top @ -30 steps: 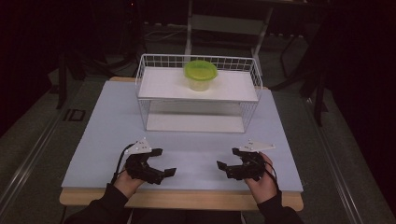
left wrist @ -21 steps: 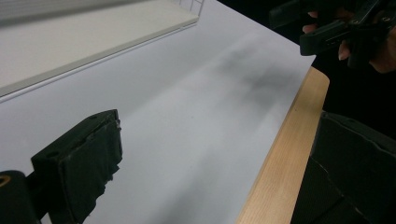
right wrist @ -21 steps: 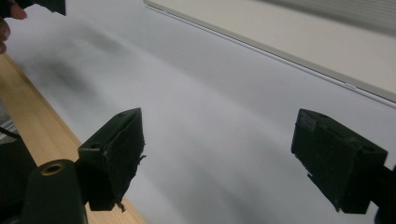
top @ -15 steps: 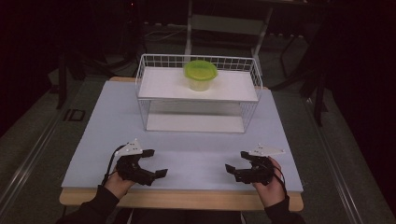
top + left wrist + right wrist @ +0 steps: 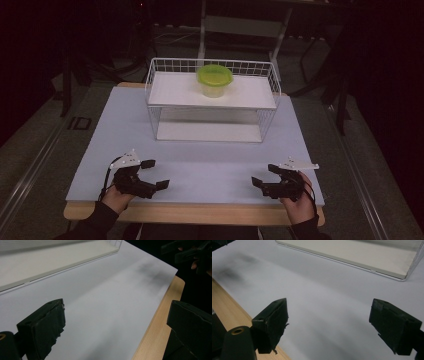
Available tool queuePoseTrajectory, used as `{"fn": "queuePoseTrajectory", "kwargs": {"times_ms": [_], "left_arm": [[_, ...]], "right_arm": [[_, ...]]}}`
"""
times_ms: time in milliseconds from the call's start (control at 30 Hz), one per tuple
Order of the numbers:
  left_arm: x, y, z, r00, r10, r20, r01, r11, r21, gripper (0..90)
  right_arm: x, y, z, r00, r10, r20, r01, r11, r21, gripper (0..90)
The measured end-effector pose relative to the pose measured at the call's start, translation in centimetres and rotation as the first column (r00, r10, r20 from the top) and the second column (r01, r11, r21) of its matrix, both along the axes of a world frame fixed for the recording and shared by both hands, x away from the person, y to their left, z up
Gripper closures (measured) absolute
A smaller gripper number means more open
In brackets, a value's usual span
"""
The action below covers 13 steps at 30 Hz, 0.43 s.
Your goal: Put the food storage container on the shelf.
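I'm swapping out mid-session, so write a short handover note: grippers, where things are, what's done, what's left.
Left gripper: open, holds nothing, low over the near left of the table.
Right gripper: open, holds nothing, near right edge.
Green-lidded container: upright on the top shelf of the white wire rack at the far side, untouched.
Done: nothing visibly handled.
Left: probably reach forward for the container; both grippers are far from it.

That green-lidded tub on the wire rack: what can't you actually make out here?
- Tub, high view: contents hidden by its green lid; too small to read any label.
- Rack, left claw view: cut off by the top edge.
- Left claw, its own view: right jaw cut off by the frame edge.
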<state>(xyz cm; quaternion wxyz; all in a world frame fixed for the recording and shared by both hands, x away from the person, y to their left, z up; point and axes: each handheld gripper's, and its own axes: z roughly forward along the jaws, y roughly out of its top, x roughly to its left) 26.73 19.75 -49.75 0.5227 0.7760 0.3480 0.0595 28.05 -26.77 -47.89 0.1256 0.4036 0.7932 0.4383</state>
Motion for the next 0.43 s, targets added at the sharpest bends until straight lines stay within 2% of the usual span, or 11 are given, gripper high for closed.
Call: {"fn": "queuePoseTrajectory", "kwargs": {"times_ms": [133,300,433], "left_arm": [[-0.19,-0.02,-0.01,0.9999,-0.015,-0.005,0.015,0.9999,-0.004,2.7],[-0.36,-0.11,0.08,0.9999,-0.01,-0.007,0.01,0.9999,-0.01,2.7],[-0.46,-0.22,0.13,0.9999,-0.008,0.01,0.008,0.9999,0.014,2.7]], "right_arm": [[0.24,-0.09,-0.2,1.0,-0.005,-0.003,0.005,1.0,0.002,15.2],[0.35,-0.03,-0.55,0.9998,-0.004,-0.018,0.004,0.9999,-0.015,15.2],[0.35,0.1,-0.79,0.9996,0.004,-0.029,-0.005,0.9995,-0.031,14.7]]}}
